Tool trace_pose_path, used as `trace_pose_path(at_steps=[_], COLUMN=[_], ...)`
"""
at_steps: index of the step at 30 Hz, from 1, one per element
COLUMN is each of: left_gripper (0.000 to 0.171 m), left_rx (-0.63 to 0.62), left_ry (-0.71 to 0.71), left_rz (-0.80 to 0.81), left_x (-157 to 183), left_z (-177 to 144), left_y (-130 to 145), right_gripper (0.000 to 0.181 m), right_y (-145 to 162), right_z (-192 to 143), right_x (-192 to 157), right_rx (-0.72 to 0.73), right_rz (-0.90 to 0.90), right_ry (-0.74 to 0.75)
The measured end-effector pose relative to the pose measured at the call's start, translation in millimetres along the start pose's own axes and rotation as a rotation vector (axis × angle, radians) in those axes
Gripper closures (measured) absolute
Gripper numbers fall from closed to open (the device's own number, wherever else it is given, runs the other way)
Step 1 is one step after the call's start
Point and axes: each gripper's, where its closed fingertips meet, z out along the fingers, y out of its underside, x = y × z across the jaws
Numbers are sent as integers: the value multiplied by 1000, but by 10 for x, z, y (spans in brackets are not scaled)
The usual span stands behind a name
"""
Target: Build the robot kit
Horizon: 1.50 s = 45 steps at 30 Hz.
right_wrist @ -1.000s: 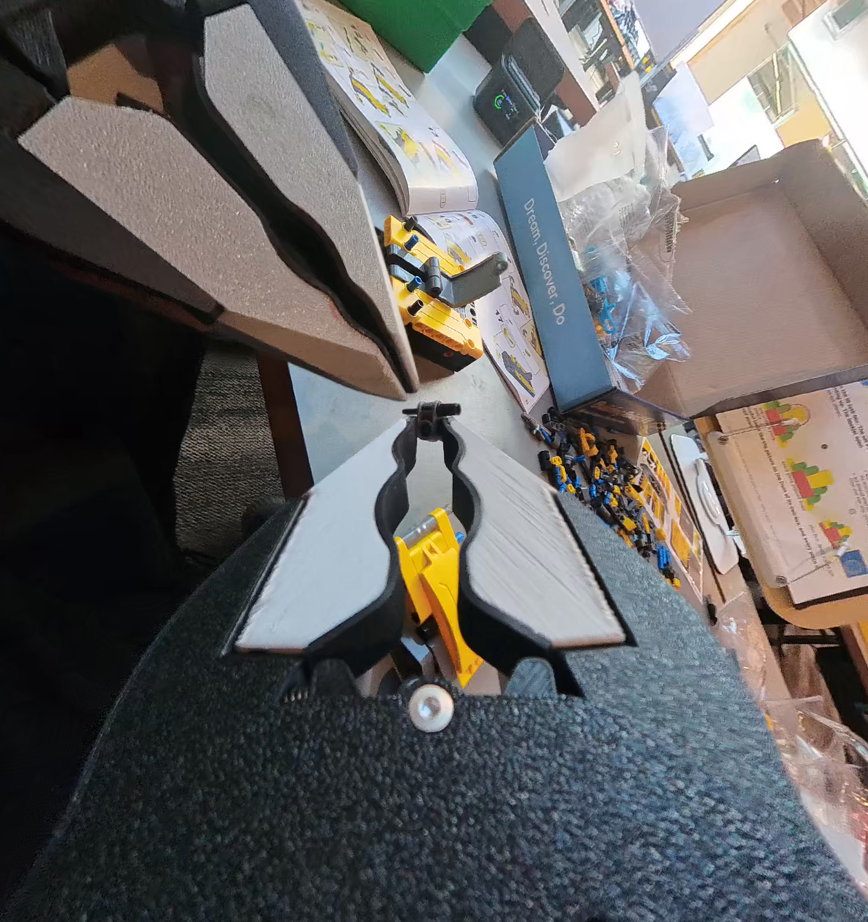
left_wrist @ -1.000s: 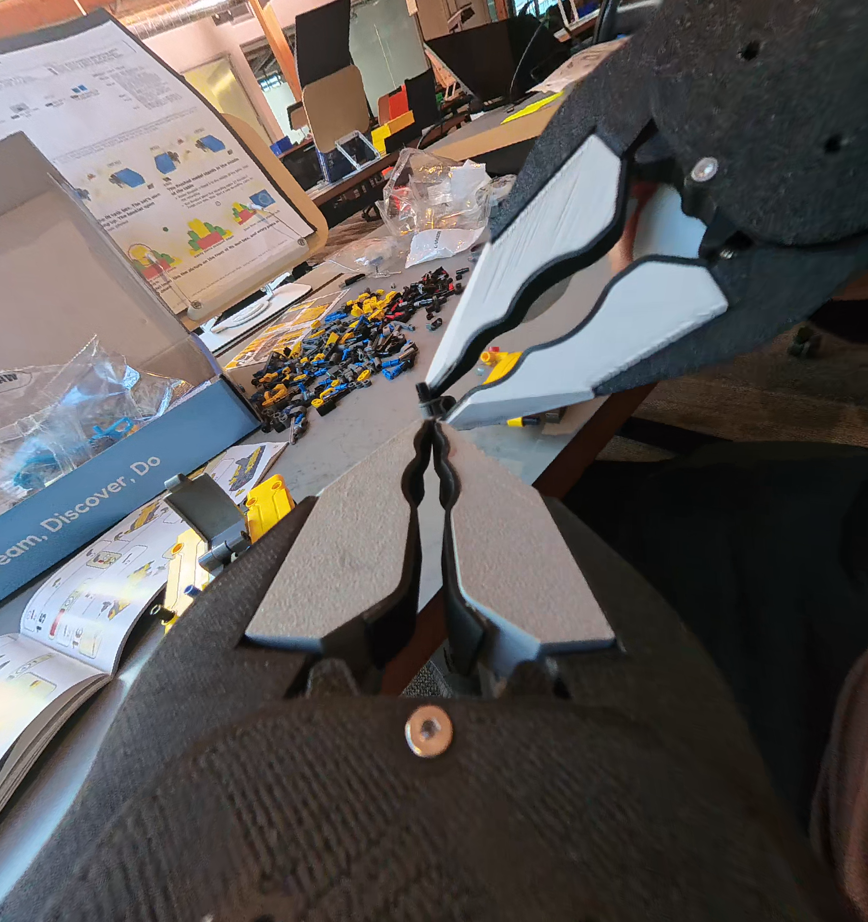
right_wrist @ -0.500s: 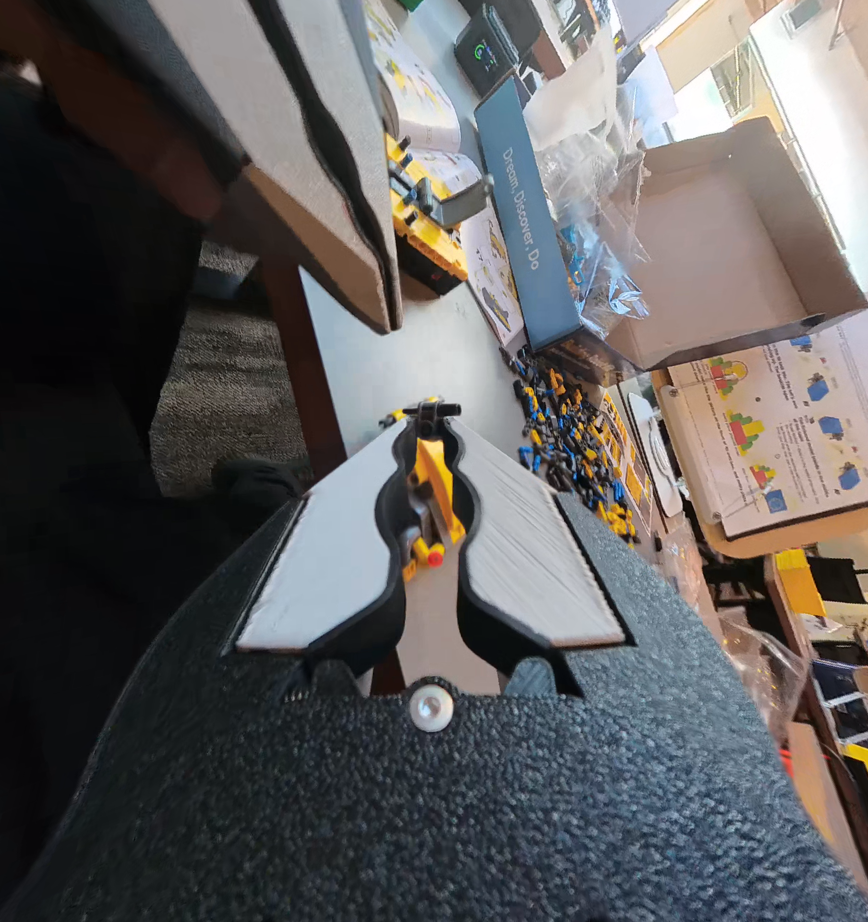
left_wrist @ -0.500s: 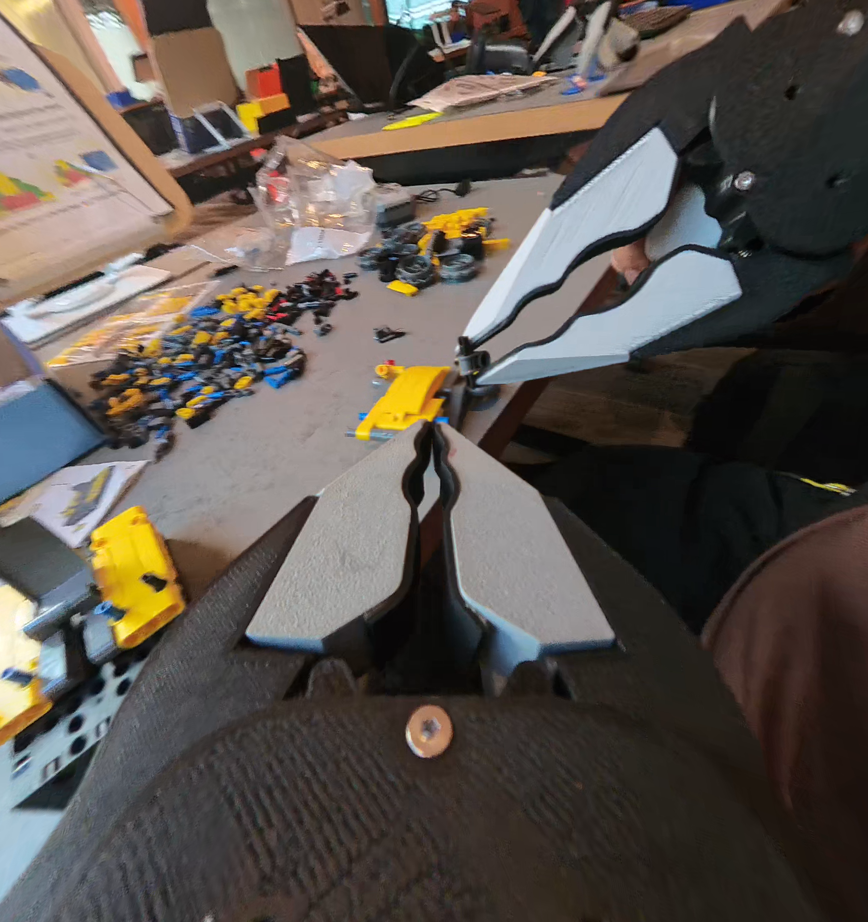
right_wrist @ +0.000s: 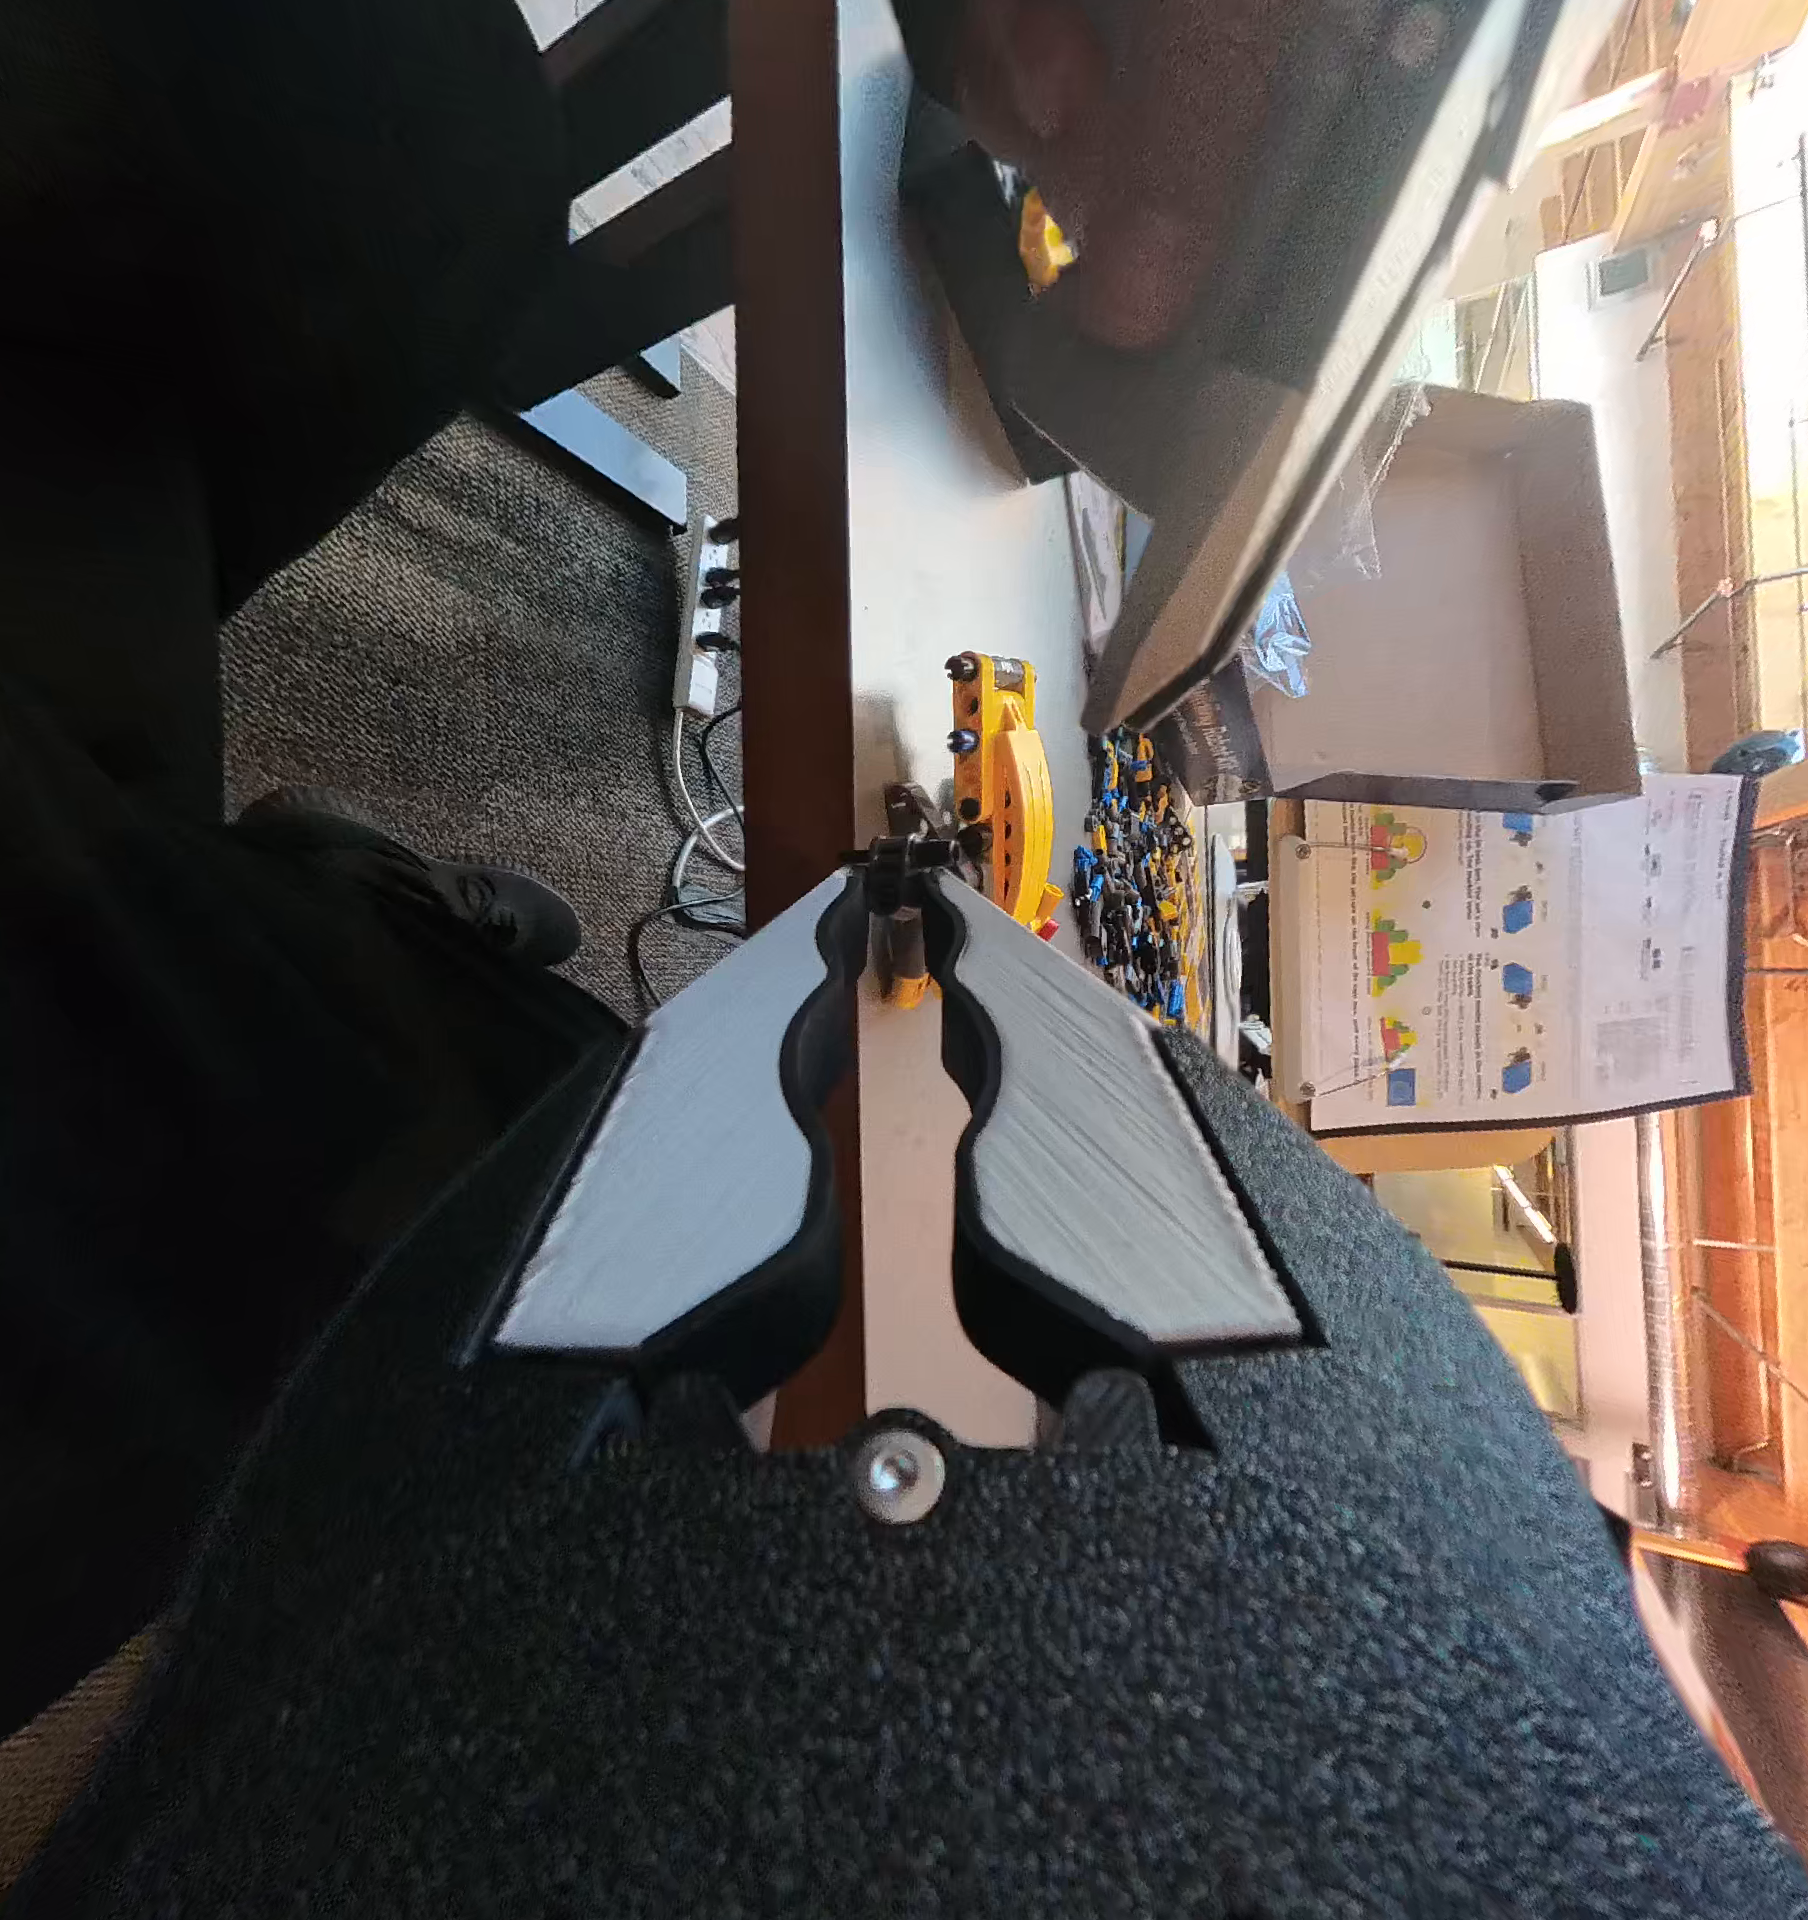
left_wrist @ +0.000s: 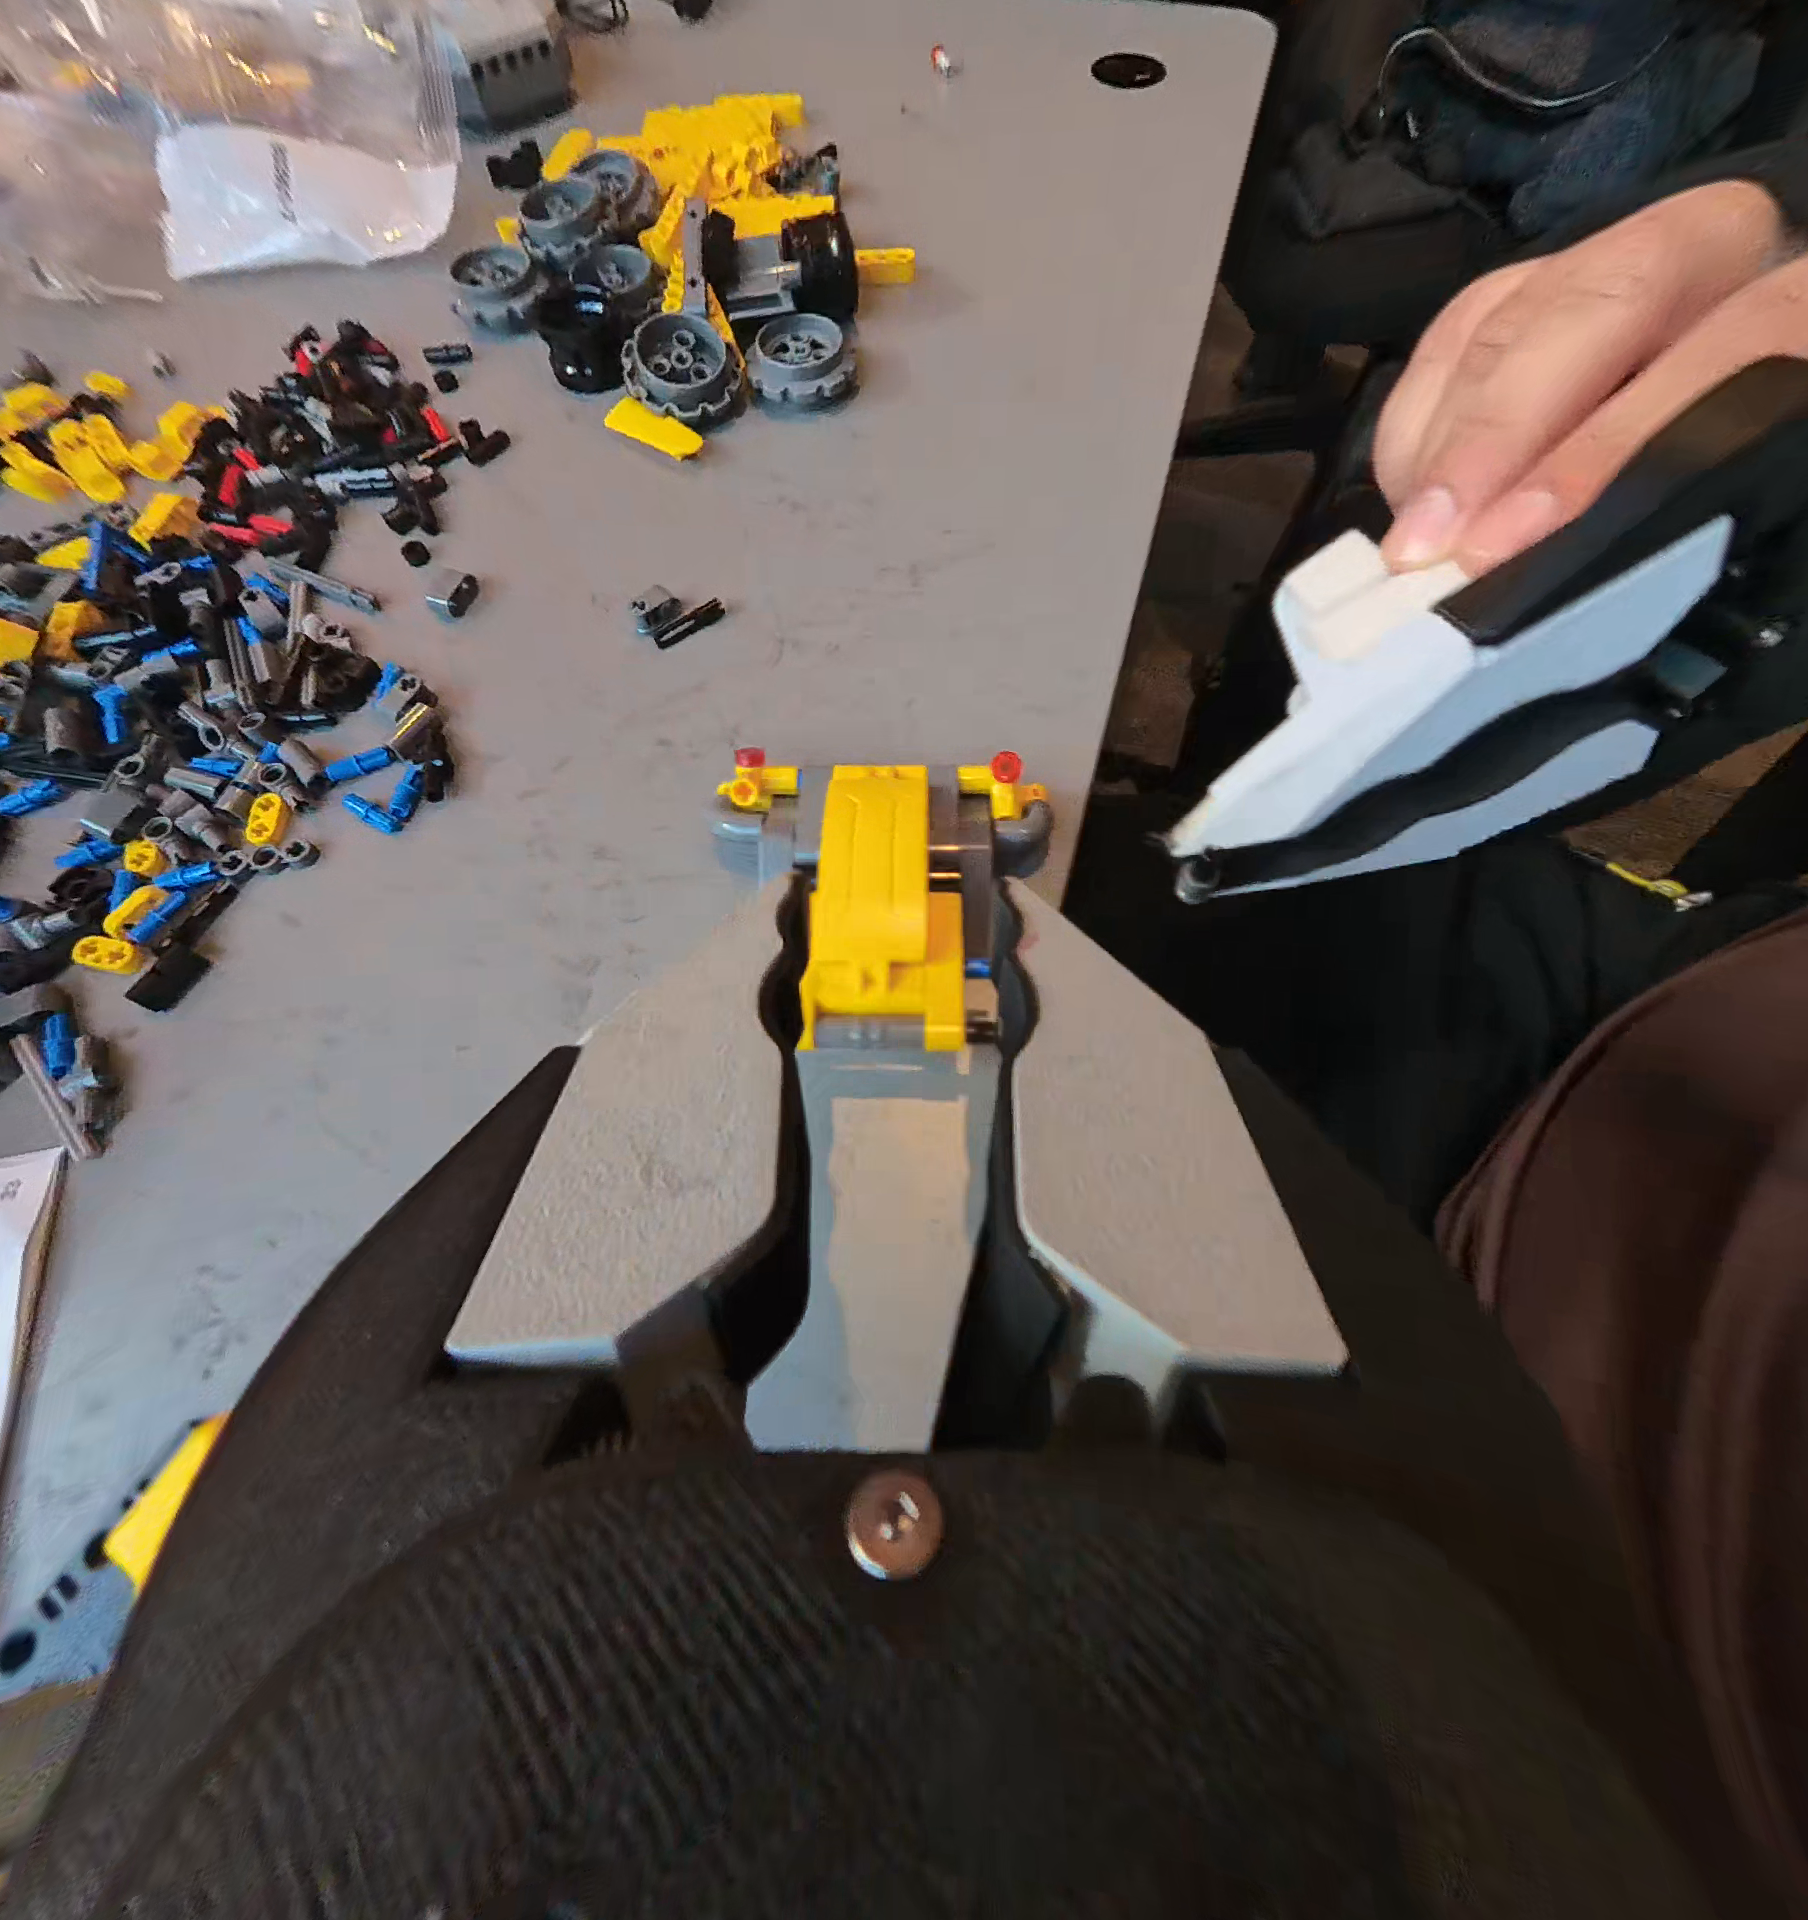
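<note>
The yellow-and-grey brick assembly point(left_wrist: 884, 914) sits at the table point(left_wrist: 879, 540) edge, between the spread fingers of the left gripper point(left_wrist: 895, 904); contact is unclear. To its right, off the table, the right gripper point(right_wrist: 895, 883) pinches a small black pin point(right_wrist: 898, 854). Loose bricks point(left_wrist: 152, 675) lie left.

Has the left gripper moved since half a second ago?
Yes. The left gripper has closed in on the yellow assembly near the table edge; its open fingertips now flank it.
</note>
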Motion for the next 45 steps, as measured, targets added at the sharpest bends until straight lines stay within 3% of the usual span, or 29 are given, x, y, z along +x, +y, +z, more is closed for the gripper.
trace_pose_path(at_steps=[9, 19, 23, 26, 28, 29, 36, 45], left_gripper=[129, 140, 140, 133, 110, 108, 114, 115], left_rx=[-179, -148, -179, -124, -126, -141, -287, -243], left_ry=[86, 224, 209, 138, 109, 119, 123, 194], left_rz=[29, -50, -48, -11, -11, 0, 136, 93], left_x=[-100, -62, -53, -118, -152, -133, -31, 45], left_z=[366, 453, 457, 378, 328, 322, 503, 509], left_y=[155, 132, 121, 6, -28, -18, 264, 255], right_gripper=[175, 175, 175, 175, 175, 175, 175, 175], right_y=[2, 105, 105, 106, 98, 98, 148, 150], right_z=[191, 277, 261, 242, 227, 221, 222, 264], right_x=[3, -9, -26, -24, -9, 2, 29, -10], right_rx=[26, 18, 9, 3, 3, 3, -3, 7], right_rz=[-151, -130, -137, -152, -155, -158, -155, -167], right_ry=[27, -5, -9, 1, 10, 15, 23, 3])
